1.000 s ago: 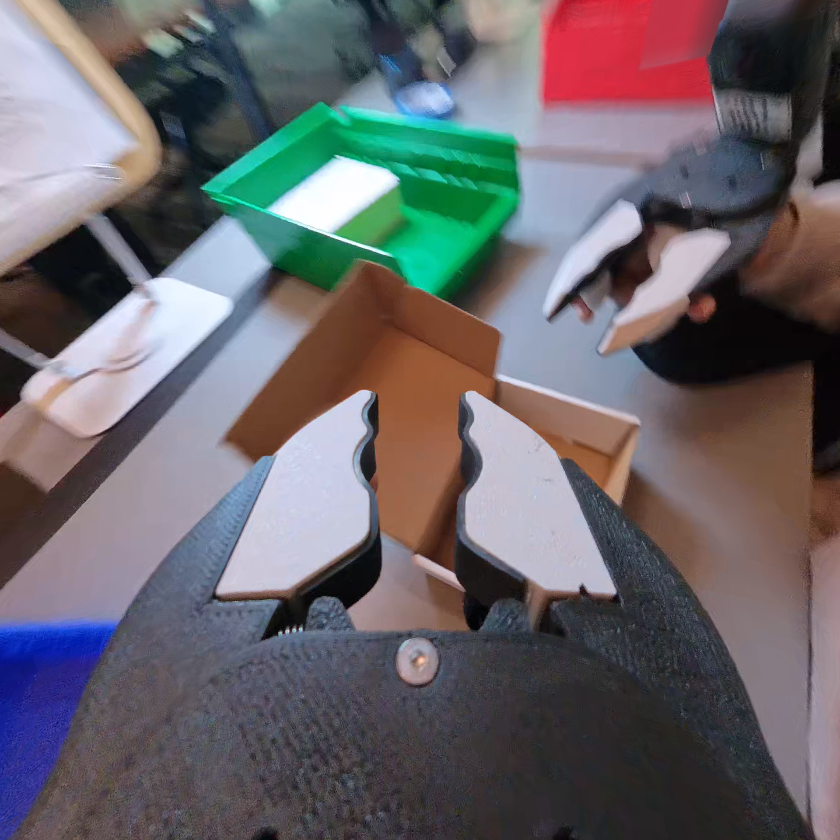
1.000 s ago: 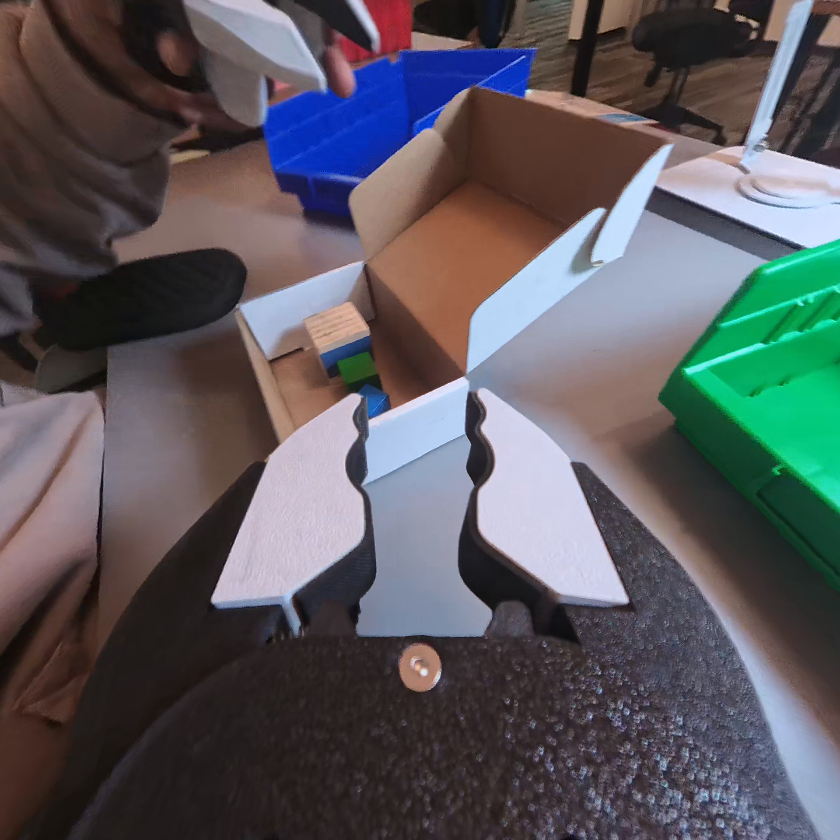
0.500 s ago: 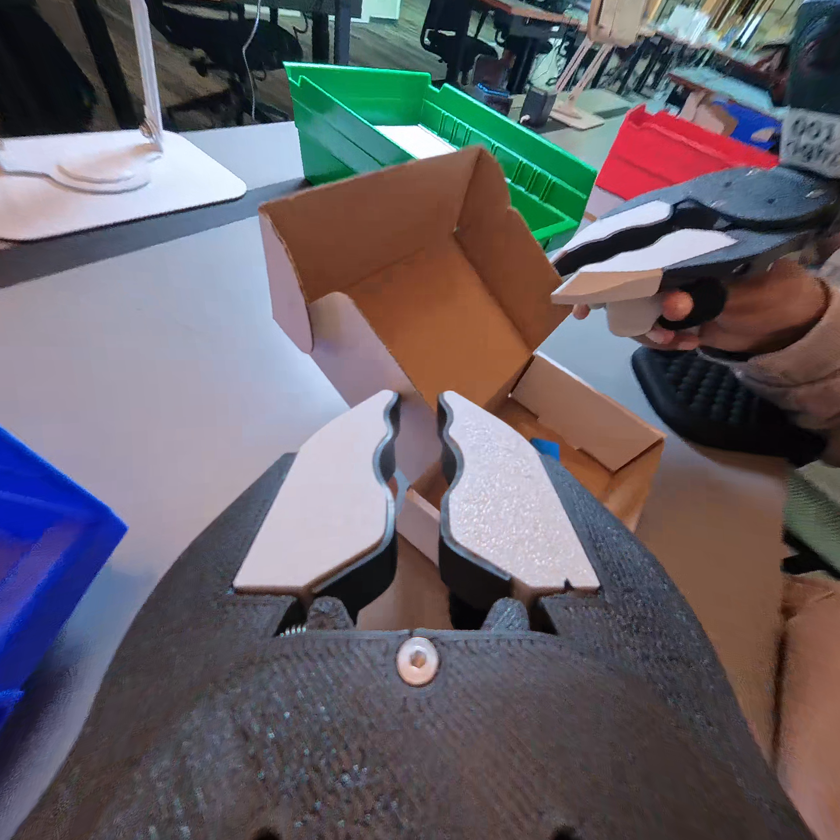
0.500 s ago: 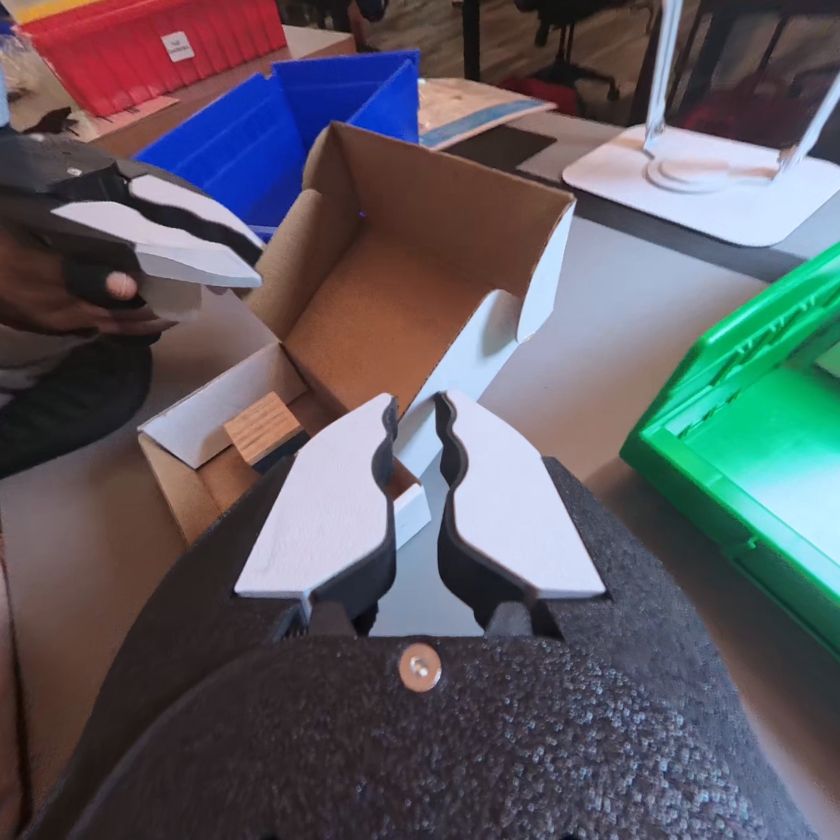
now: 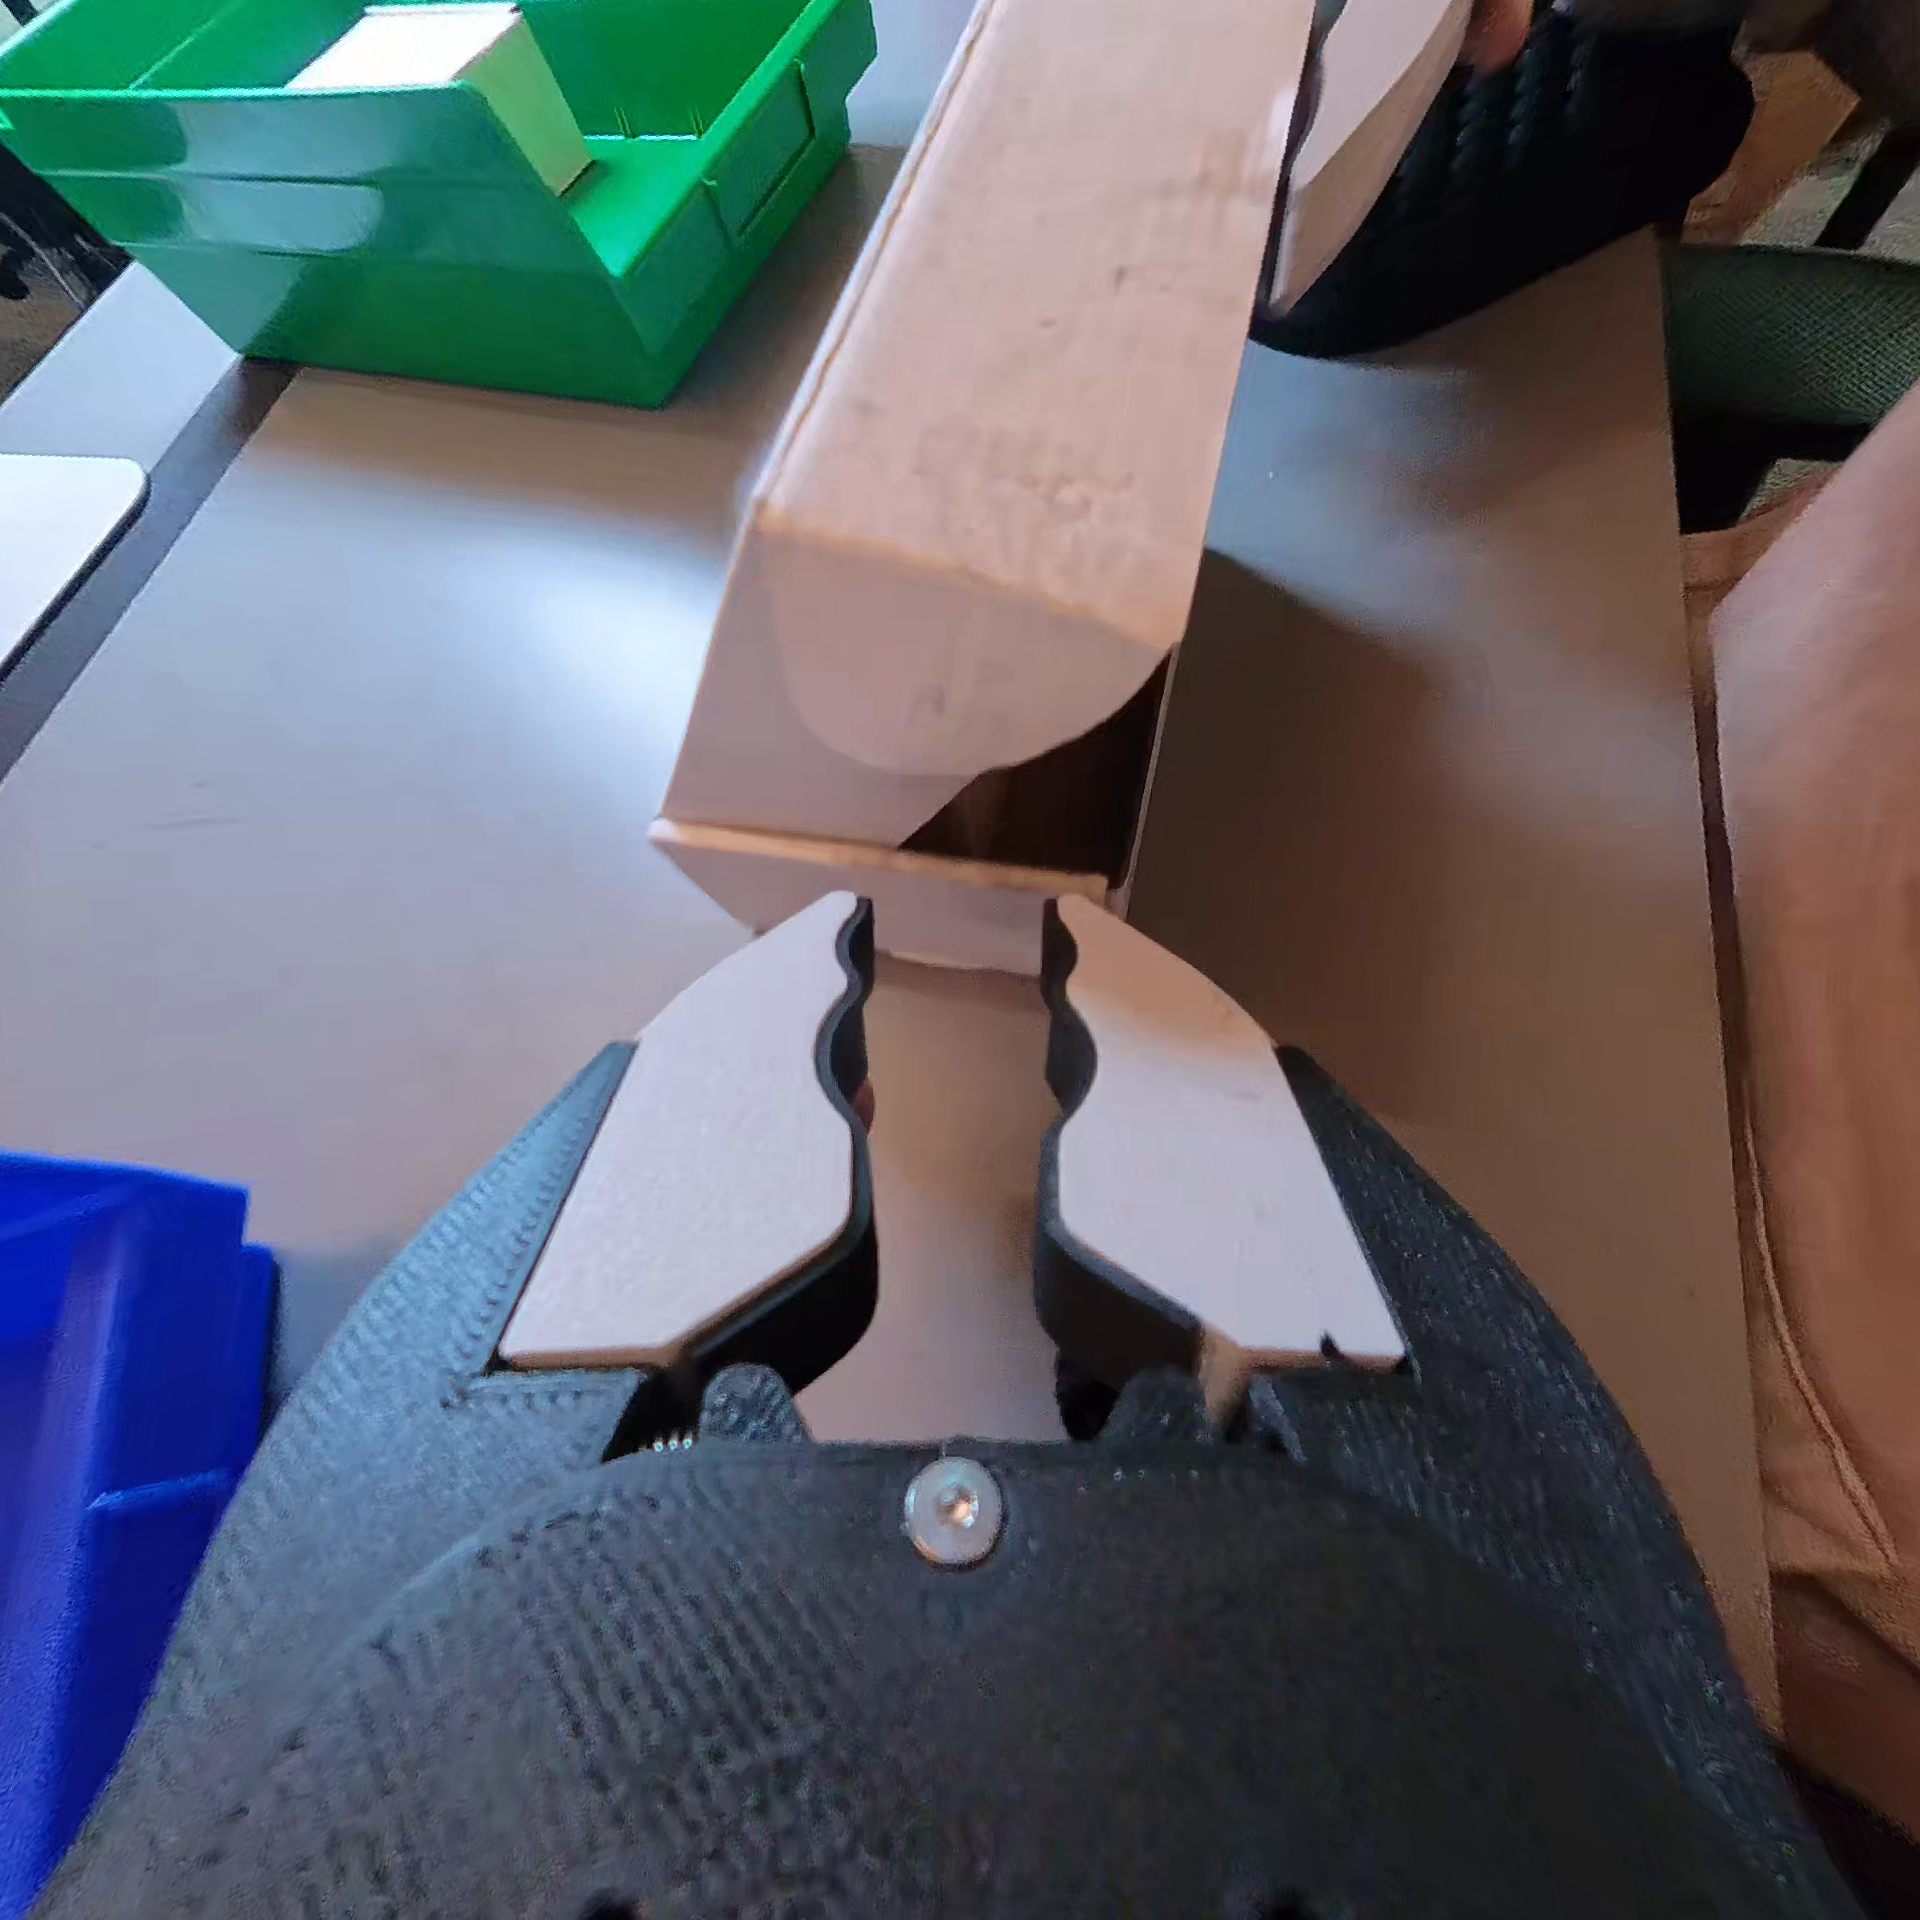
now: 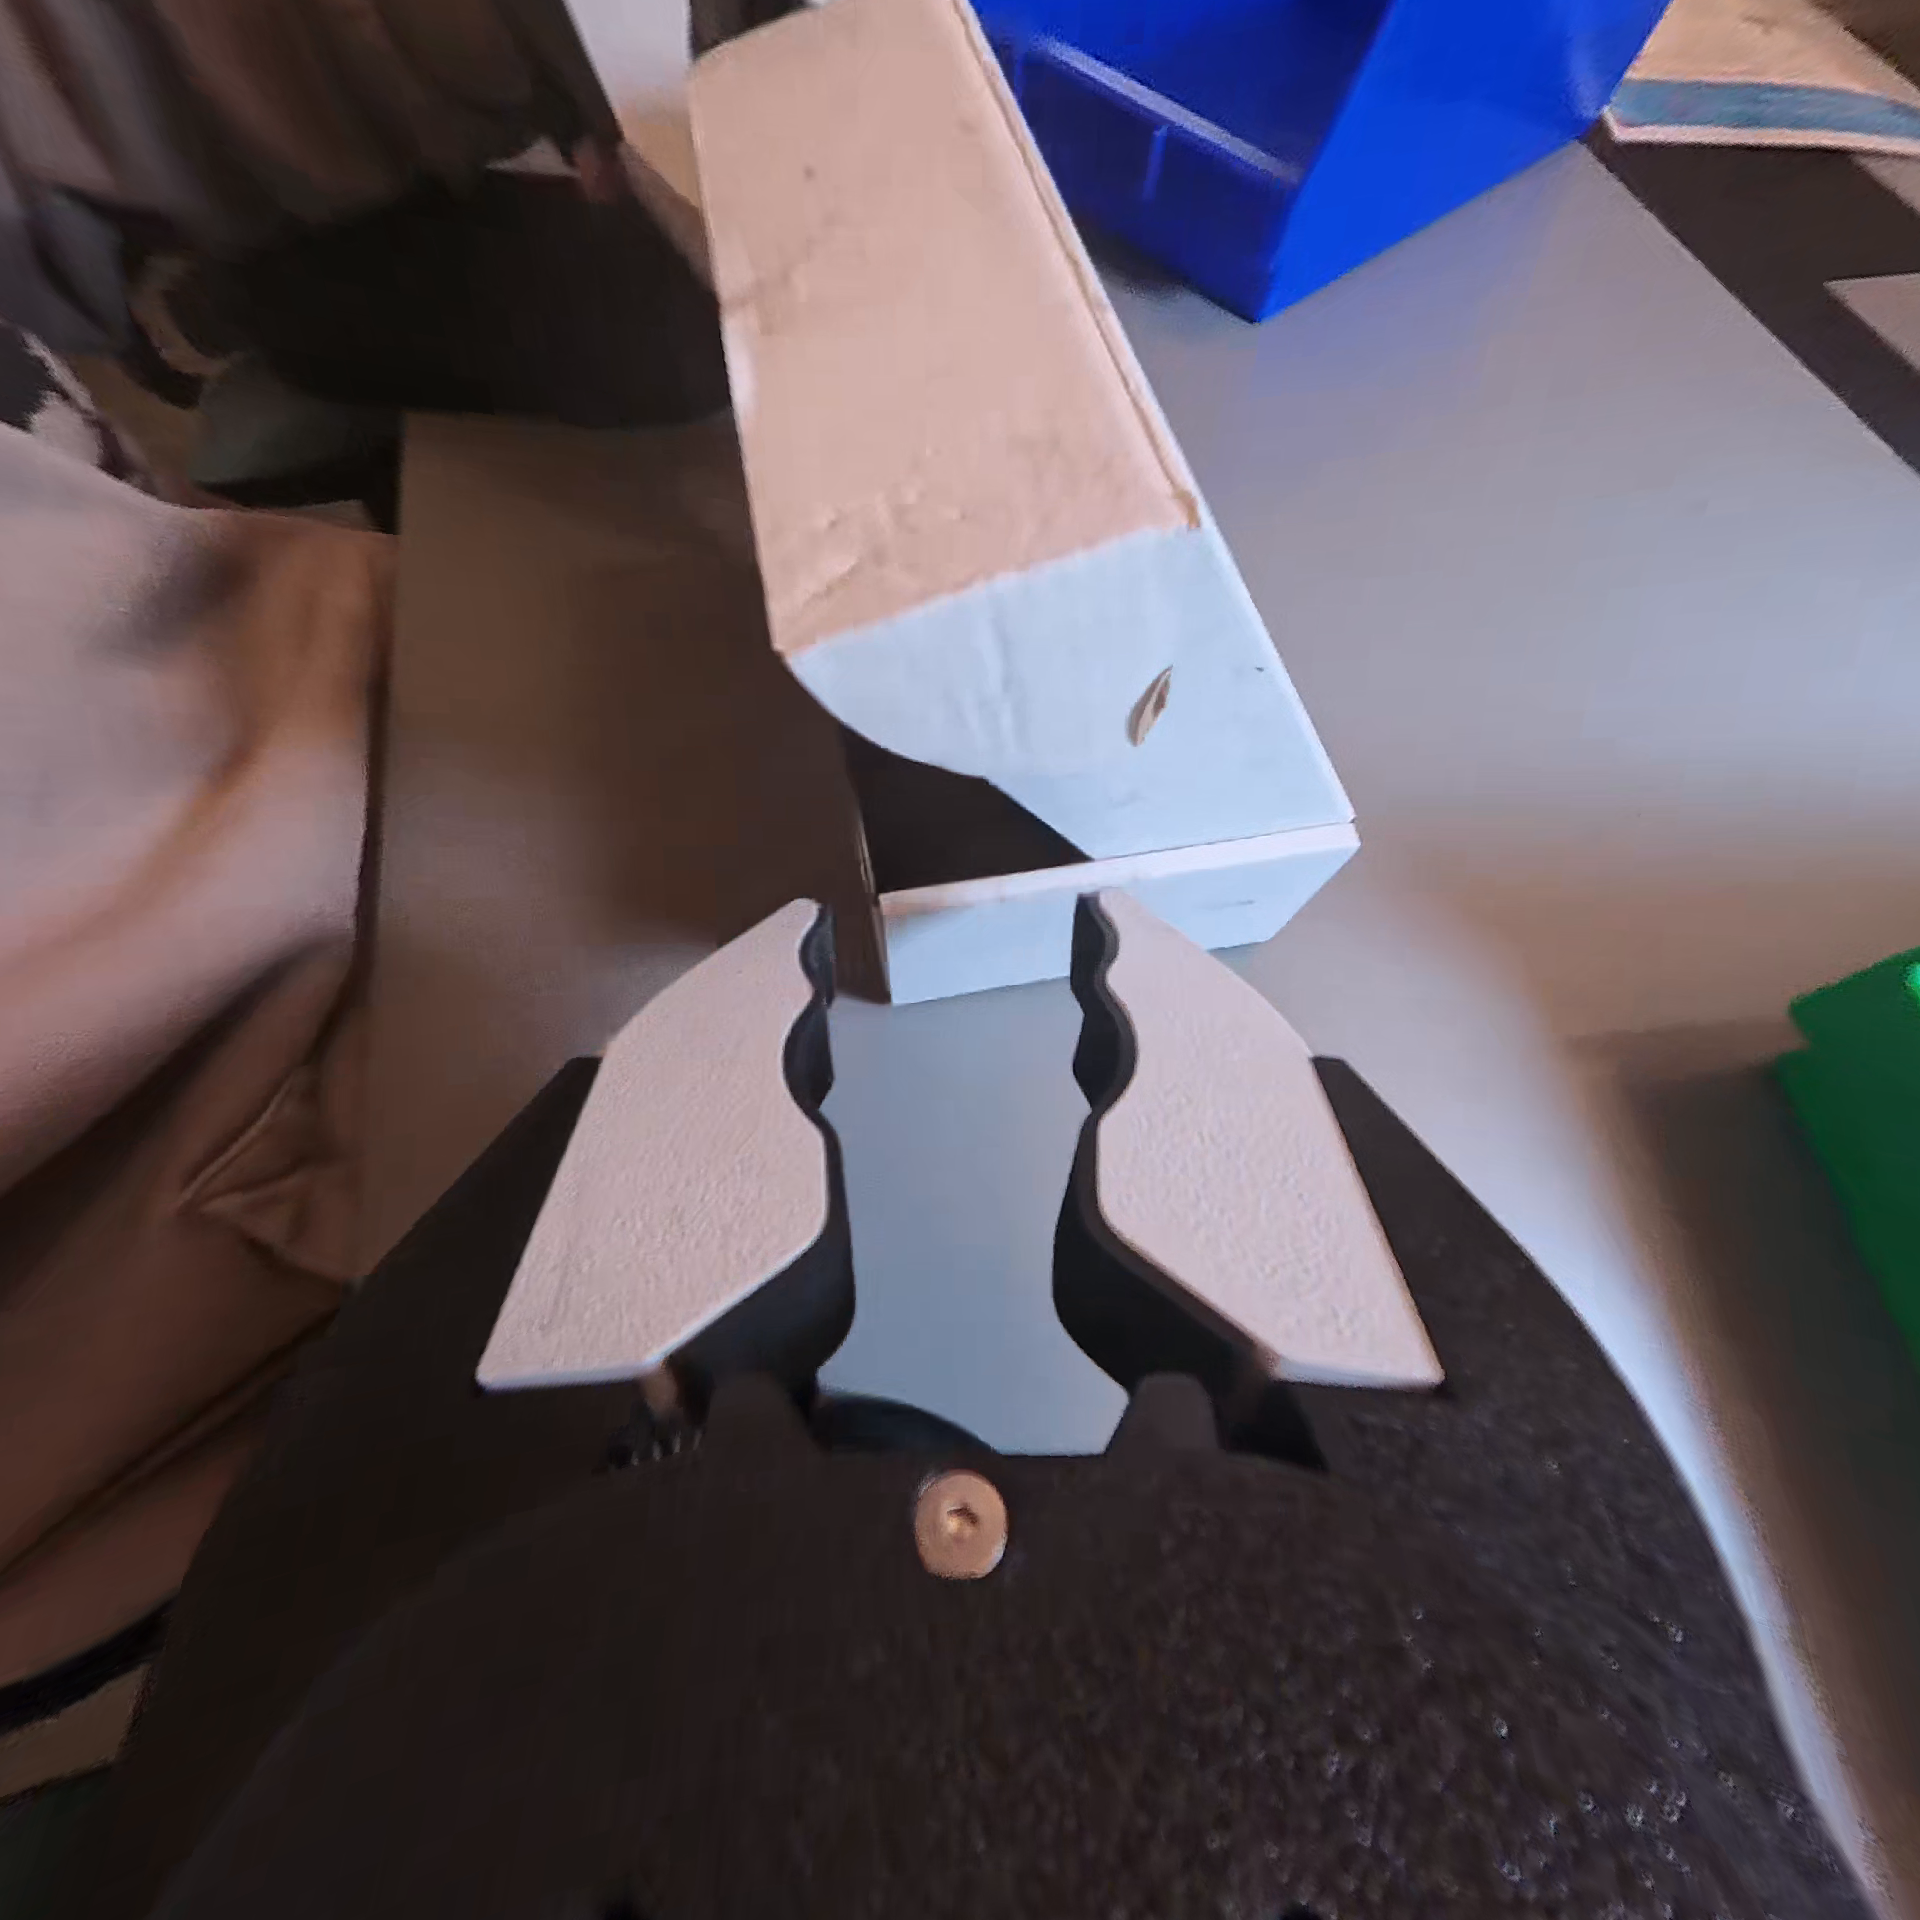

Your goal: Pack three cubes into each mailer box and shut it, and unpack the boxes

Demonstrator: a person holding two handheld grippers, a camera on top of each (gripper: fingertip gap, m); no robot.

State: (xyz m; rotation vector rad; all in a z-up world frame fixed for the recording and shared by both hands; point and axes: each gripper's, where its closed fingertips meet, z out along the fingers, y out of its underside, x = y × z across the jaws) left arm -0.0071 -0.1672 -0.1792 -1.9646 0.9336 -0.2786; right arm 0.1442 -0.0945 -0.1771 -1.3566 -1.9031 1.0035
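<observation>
The white mailer box (image 5: 997, 436) lies on the table with its lid folded down over the tray; a dark gap shows at one corner under the side flap (image 5: 894, 675). The cubes are hidden inside. My left gripper (image 5: 958, 914) is open, its tips at one end wall of the box. In the right wrist view the same box (image 6: 935, 364) runs away from me, its side flap (image 6: 1091, 707) hanging outside. My right gripper (image 6: 951, 914) is open, its tips at the opposite end wall. Each gripper shows only as a dark blur at the far end in the other's view.
A green bin (image 5: 665, 239) holding a white box (image 5: 436, 62) stands at the far left of the left wrist view; its corner (image 6: 1860, 1049) shows in the right wrist view. A blue bin (image 5: 104, 1403) (image 6: 1299, 135) is beside the box. The person's clothing (image 5: 1829, 935) borders the table edge.
The upright lid has come down over the tray and hides the cubes. Both grippers have dropped to opposite ends of the box and their jaws have widened.
</observation>
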